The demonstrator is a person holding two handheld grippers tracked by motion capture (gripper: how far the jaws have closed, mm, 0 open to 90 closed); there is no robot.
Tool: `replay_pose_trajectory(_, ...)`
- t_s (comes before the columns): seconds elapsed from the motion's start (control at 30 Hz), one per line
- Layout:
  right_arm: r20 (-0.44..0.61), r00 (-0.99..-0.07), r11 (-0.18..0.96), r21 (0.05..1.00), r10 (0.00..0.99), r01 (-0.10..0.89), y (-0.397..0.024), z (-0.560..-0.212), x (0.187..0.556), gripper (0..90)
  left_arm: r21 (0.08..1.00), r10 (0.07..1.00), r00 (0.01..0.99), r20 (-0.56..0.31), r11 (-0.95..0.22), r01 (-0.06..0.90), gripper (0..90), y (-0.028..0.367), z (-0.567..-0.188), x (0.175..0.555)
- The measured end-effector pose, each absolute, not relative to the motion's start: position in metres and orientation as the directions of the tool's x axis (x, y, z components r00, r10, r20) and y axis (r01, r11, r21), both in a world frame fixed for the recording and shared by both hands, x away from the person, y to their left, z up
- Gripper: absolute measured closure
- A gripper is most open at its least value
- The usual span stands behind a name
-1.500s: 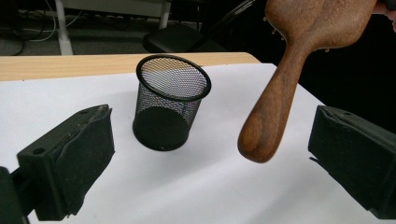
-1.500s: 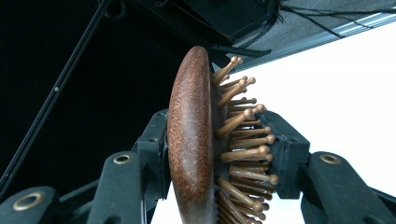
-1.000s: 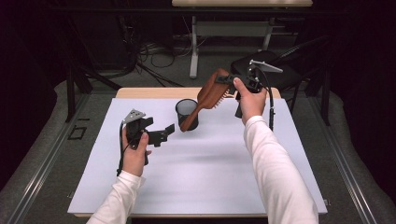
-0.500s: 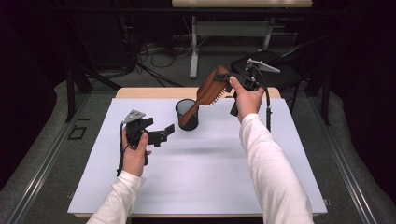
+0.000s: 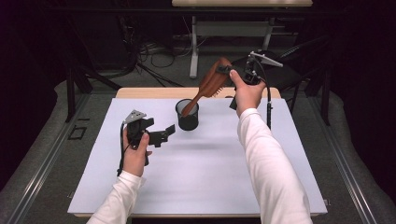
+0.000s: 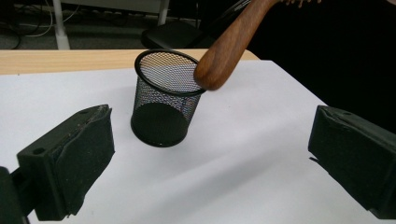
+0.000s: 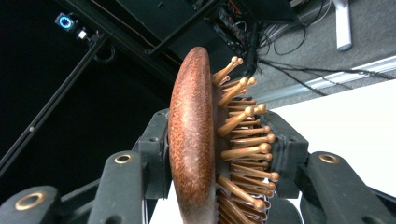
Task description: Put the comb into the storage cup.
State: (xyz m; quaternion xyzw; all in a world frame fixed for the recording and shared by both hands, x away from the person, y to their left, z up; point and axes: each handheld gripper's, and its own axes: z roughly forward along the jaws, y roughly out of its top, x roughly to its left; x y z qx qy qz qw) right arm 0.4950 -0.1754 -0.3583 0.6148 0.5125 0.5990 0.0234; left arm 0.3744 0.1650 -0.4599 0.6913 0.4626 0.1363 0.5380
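Wooden brush (image 5: pixel 211 84), clamped in right hand-held gripper (image 5: pixel 232 71), handle tip at cup (image 5: pixel 187 115) rim. Insertion remains. Left hand-held gripper (image 5: pixel 164 133) spread, empty.

Bright even overhead light on white table (image 5: pixel 196 177); dark surroundings; soft shadows; slightly soft focus.

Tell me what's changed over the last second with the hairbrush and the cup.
The right gripper, still shut on the hairbrush, has lifted up and away, tipping the brush steeper so its handle end now sits at the rim of the mesh cup. The cup has barely shifted, and the left gripper stays open beside it.
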Motion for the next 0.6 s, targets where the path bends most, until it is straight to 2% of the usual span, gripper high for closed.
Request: replay_pose_trajectory(0.6,0.677,-0.199,-0.499,0.680,0.709,0.537,-0.1767,-0.3548,0.5052,50.7,0.870,0.788,0.526,-0.321,0.026,0.492,0.4,0.1708,-0.4590,0.3743)
